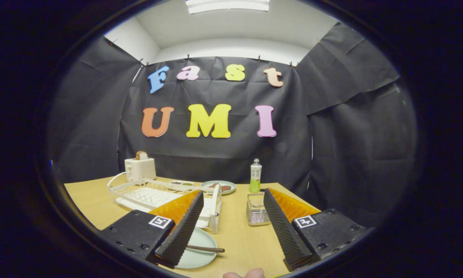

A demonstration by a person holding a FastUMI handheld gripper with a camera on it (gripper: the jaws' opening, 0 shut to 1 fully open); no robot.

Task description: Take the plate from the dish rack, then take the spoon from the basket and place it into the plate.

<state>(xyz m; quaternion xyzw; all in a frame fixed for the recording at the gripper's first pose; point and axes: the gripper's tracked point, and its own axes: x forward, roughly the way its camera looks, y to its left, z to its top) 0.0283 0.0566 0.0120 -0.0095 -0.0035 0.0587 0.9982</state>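
A pale green plate (197, 247) lies flat on the wooden table (246, 239), close in, partly hidden under my left finger (181, 227). A dark-handled spoon (206, 249) rests on the plate, its handle sticking out past the rim toward the gap between my fingers. The white dish rack (154, 195) stands beyond the left finger. A small clear wire basket (256, 210) sits just ahead, beside my right finger. My gripper (233, 199) is open above the table with nothing between its fingers.
A white toaster (139, 168) with bread stands at the back left. Behind the rack lie a second plate with food (219, 187) and a small dish (182, 184). A green drink bottle (255, 175) stands at the back. A fingertip (243, 273) shows close in.
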